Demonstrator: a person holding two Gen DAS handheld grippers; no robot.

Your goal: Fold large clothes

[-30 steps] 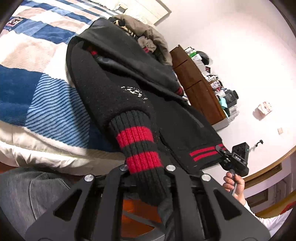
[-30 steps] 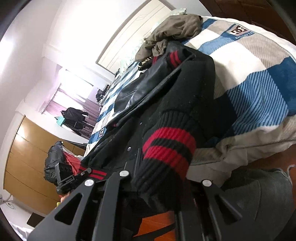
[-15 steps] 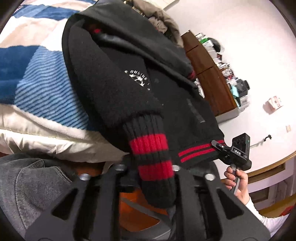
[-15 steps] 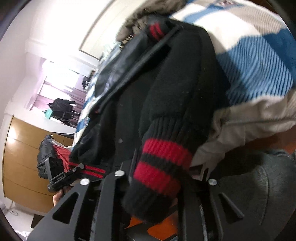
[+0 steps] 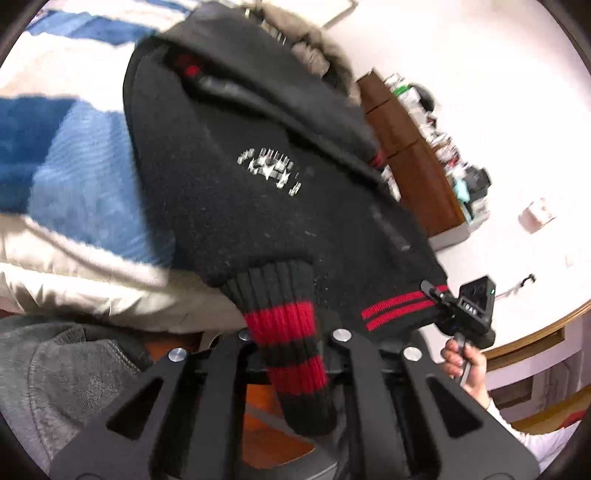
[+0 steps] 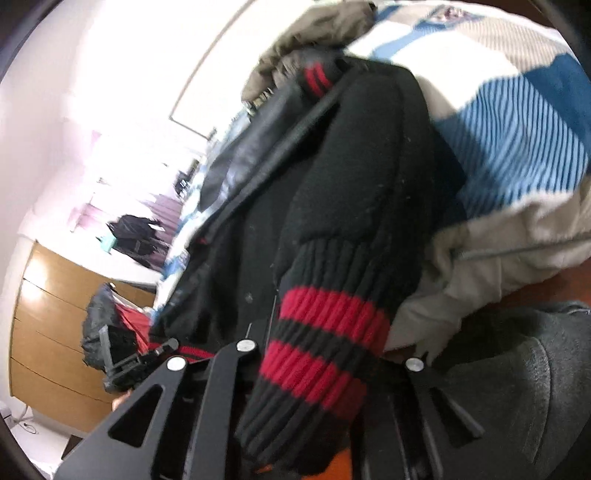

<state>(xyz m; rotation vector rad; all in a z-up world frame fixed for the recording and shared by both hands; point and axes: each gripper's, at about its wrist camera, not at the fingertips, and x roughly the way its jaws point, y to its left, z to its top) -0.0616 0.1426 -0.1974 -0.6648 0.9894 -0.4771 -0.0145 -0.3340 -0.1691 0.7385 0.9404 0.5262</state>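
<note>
A large black jacket point(image 5: 258, 206) with a white chest logo and red-striped ribbed cuffs and hem lies on the bed and hangs over its edge. My left gripper point(image 5: 291, 339) is shut on one ribbed cuff point(image 5: 288, 332), which droops between the fingers. My right gripper point(image 6: 317, 350) is shut on the other red-striped cuff point(image 6: 325, 339). The jacket point(image 6: 332, 184) stretches away from it. The right gripper also shows in the left wrist view point(image 5: 461, 310), at the striped hem point(image 5: 399, 308). The left gripper shows in the right wrist view point(image 6: 133, 362).
The bed has a blue, white and beige striped cover point(image 5: 66, 184), also in the right wrist view point(image 6: 517, 147). A brown garment point(image 6: 314, 33) is heaped at the far end. A wooden dresser point(image 5: 413, 166) stands by the wall. The person's grey trousers point(image 5: 55, 369) are close below.
Both grippers have pulled back and lifted with the cuffs held. The jacket has slid toward the bed edge and fills more of both views.
</note>
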